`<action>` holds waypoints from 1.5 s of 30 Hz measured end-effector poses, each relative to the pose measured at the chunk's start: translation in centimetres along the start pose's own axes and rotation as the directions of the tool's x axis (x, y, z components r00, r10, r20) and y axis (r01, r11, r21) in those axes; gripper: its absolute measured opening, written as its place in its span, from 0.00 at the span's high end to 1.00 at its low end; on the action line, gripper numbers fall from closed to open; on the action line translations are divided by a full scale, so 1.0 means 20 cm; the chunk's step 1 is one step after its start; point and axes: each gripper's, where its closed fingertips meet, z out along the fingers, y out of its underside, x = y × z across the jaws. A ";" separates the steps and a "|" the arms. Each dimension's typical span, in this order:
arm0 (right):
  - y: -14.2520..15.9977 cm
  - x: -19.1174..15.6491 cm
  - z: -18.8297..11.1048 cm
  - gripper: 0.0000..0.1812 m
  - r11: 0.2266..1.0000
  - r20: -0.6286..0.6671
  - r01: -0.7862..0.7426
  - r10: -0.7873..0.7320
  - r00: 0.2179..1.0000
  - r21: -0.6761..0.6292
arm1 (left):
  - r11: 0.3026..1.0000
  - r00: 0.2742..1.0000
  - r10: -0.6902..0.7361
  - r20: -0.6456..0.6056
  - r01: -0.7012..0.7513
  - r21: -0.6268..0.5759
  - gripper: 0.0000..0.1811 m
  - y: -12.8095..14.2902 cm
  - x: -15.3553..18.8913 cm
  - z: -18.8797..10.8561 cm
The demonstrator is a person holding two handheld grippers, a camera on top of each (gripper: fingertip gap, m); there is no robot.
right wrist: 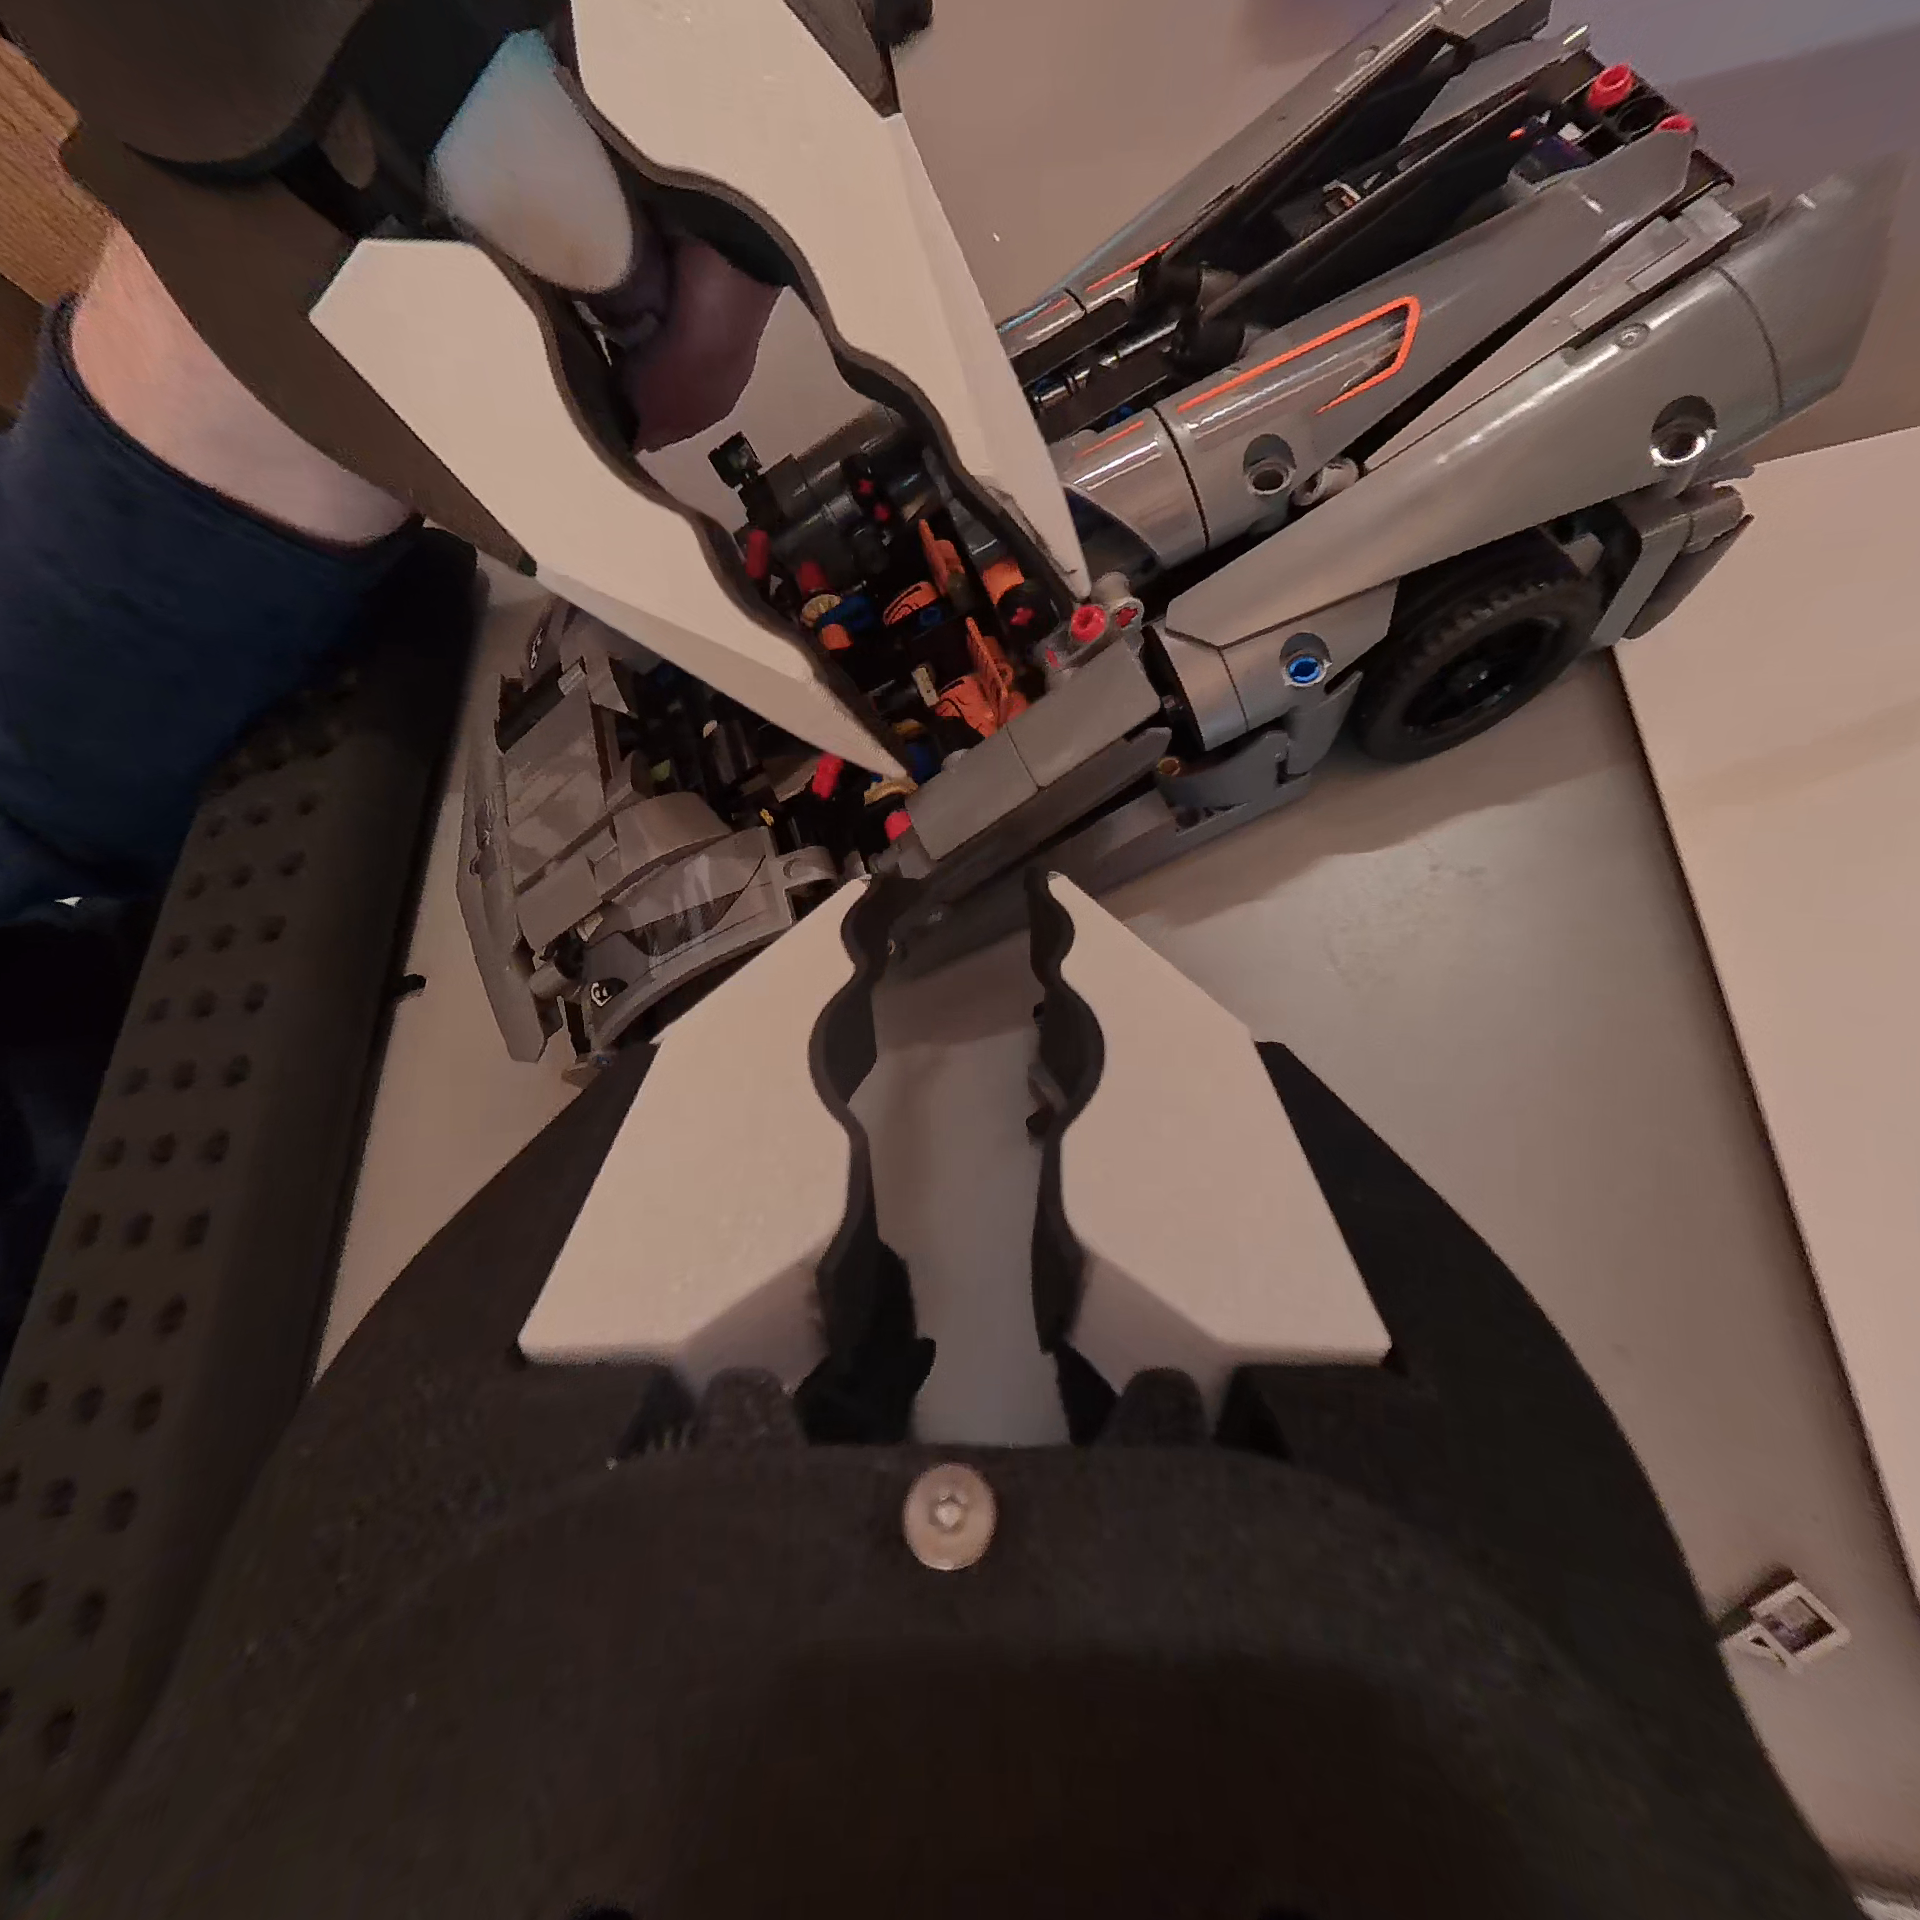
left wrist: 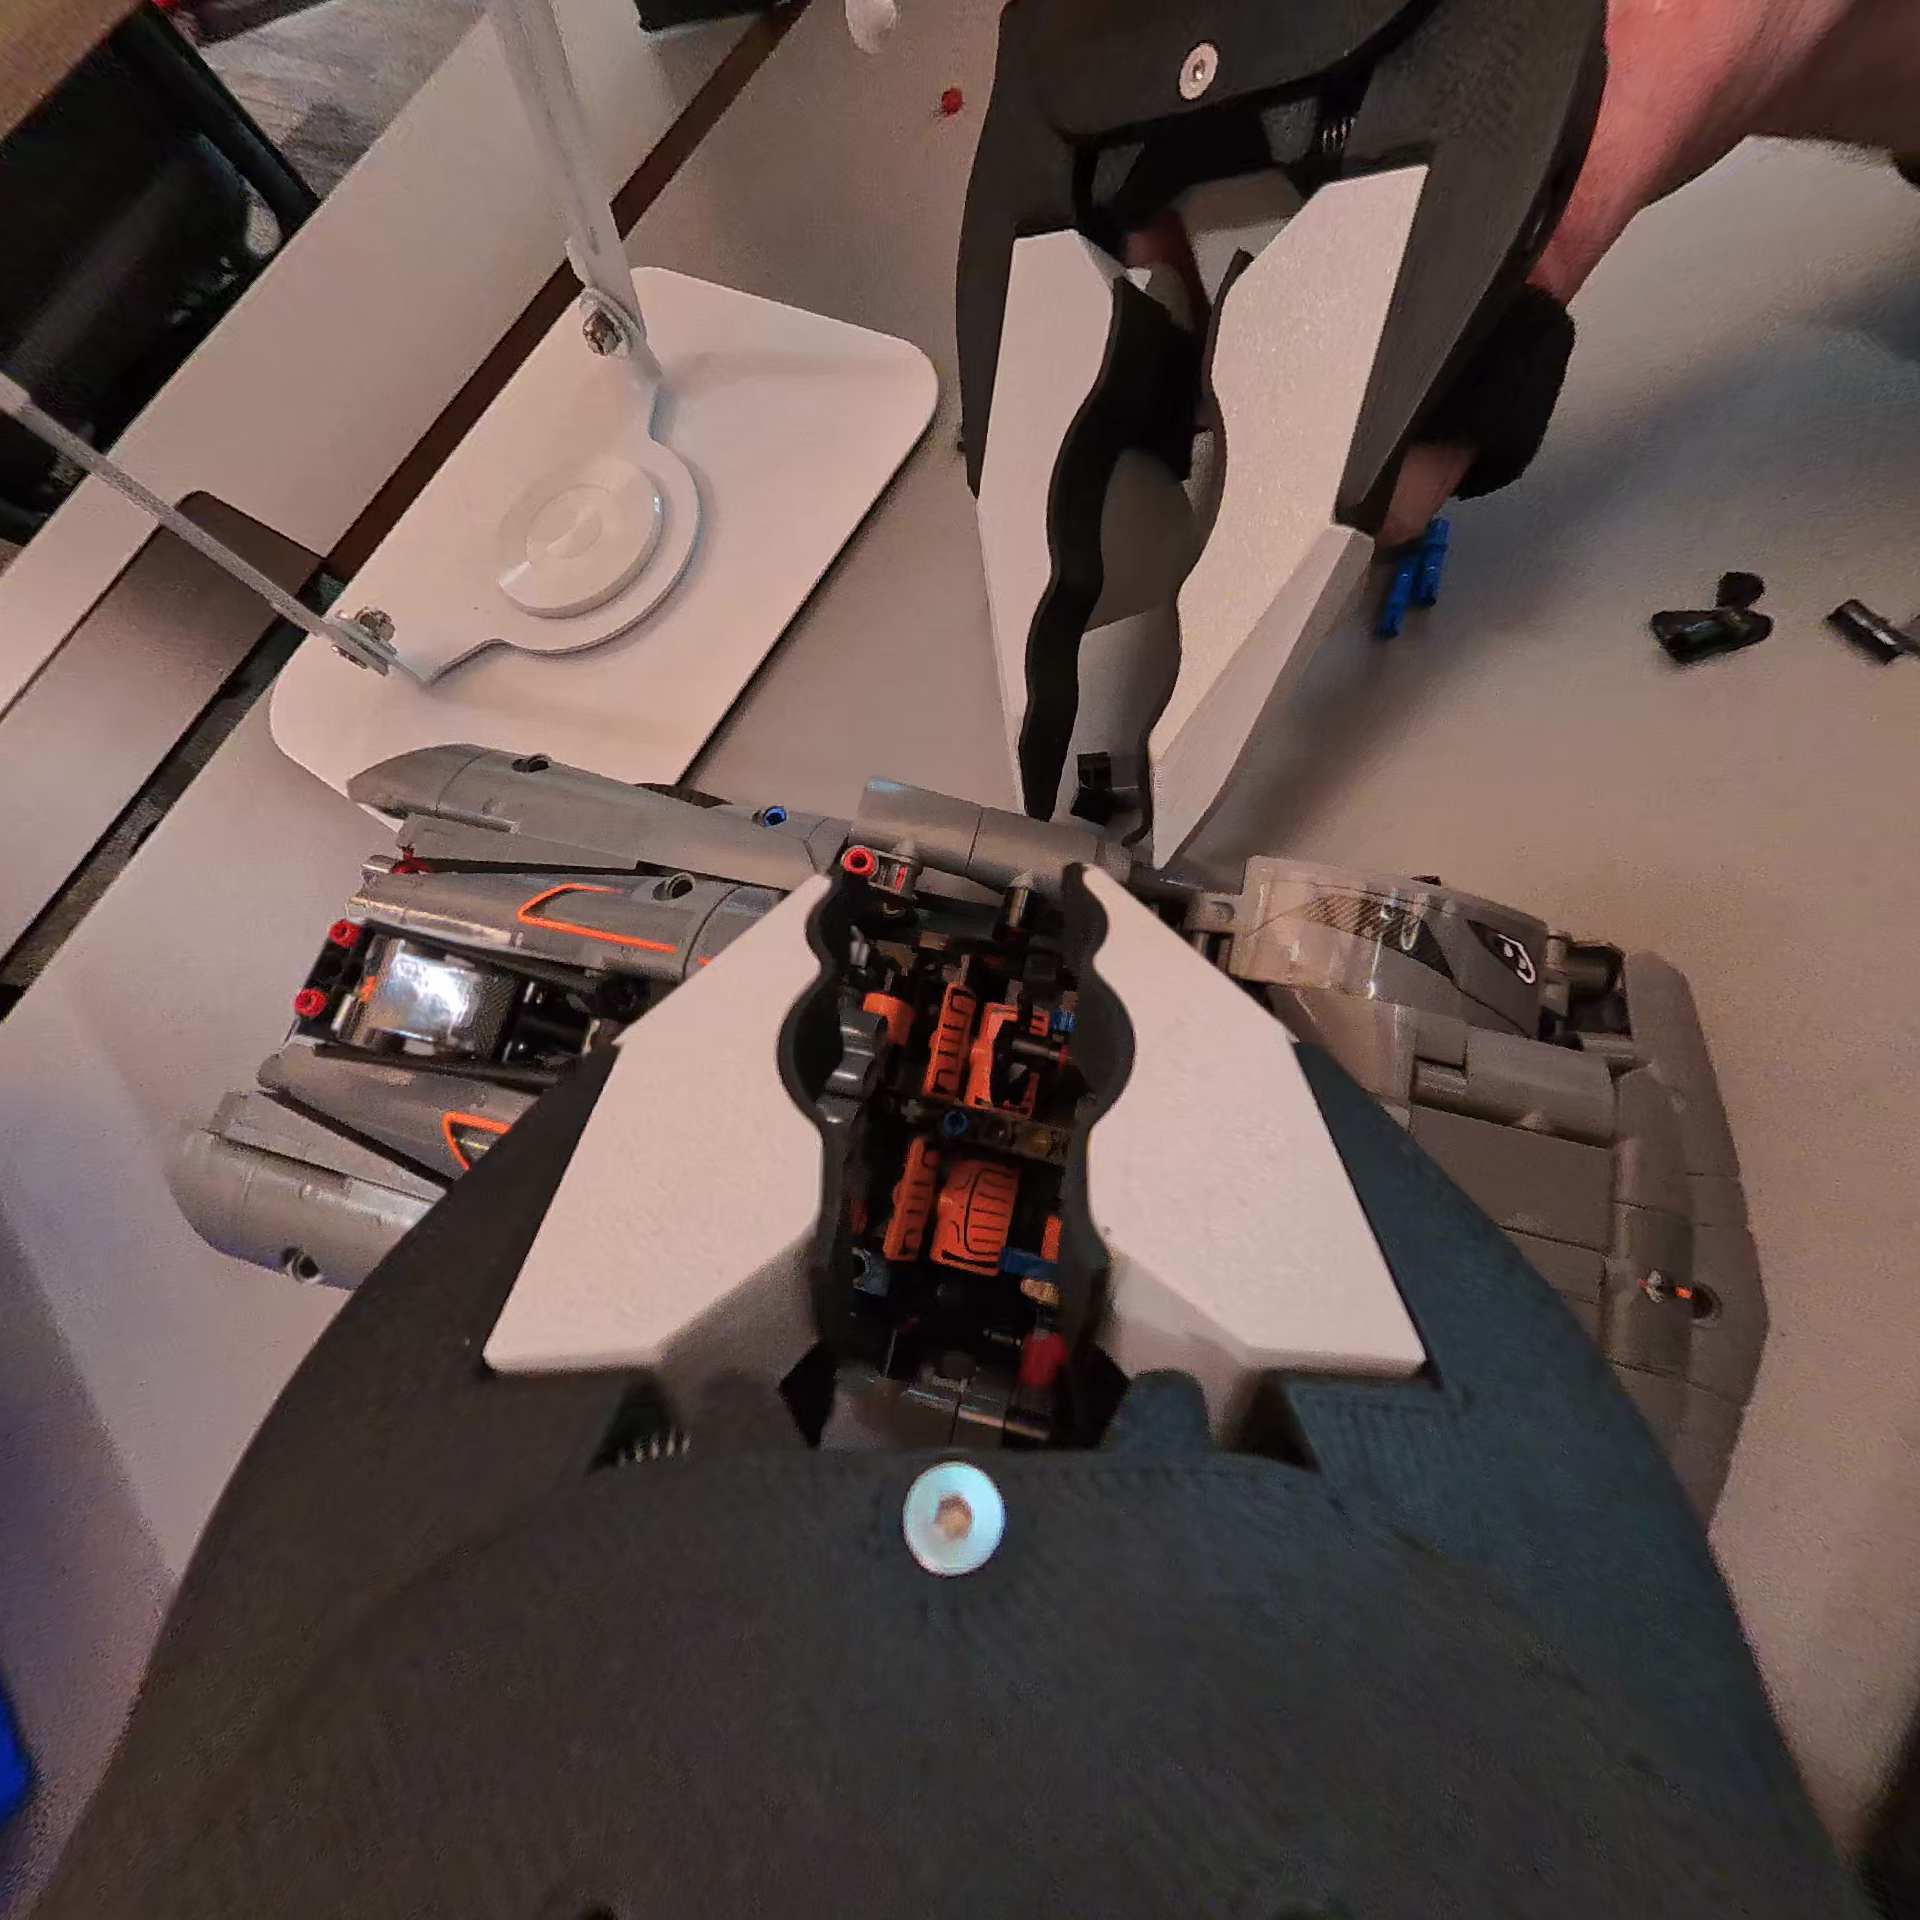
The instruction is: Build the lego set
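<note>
A grey lego car (left wrist: pixel 582 914) with orange trim lies across the table, its cockpit open with orange seats (left wrist: pixel 977 1039). My left gripper (left wrist: pixel 956 878) is open right above the cockpit, its fingertips spanning the opening, with nothing between them. The right wrist view shows the car (right wrist: pixel 1455 436) from its side, with a black wheel (right wrist: pixel 1475 665), and my left gripper (right wrist: pixel 992 686) over the seats (right wrist: pixel 977 686). My right gripper (right wrist: pixel 951 888) is open, its tips at the car's near side sill. It reaches in from the far side in the left wrist view (left wrist: pixel 1096 821).
A white stand base (left wrist: pixel 623 499) sits behind the car on the left. A blue piece (left wrist: pixel 1413 582) and small black pieces (left wrist: pixel 1704 623) lie on the table (left wrist: pixel 1351 727) at the right. A black perforated mat (right wrist: pixel 156 1143) borders the car's front. A small pale piece (right wrist: pixel 1777 1631) lies nearby. The grippers are tip to tip, or close to it. The blue piece (left wrist: pixel 1413 582) is about equally far from each gripper, around 12 cm.
</note>
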 end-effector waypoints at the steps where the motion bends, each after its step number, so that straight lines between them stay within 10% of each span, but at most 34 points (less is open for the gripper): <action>1: 0.00 0.00 0.00 0.86 1.000 0.001 0.000 0.000 1.000 -0.001 | 1.000 1.000 0.010 0.006 -0.010 -0.008 0.77 0.00 0.00 0.01; 26: -0.03 0.01 0.03 0.88 0.997 0.002 -0.040 0.040 0.999 0.058 | 0.981 0.983 0.174 0.061 -0.168 -0.095 0.68 0.00 -0.04 0.04; 45: -0.04 0.00 0.03 0.90 0.997 0.006 -0.043 0.043 0.999 0.069 | 0.992 0.994 -0.008 0.110 -0.006 0.130 0.73 -0.05 -0.19 -0.20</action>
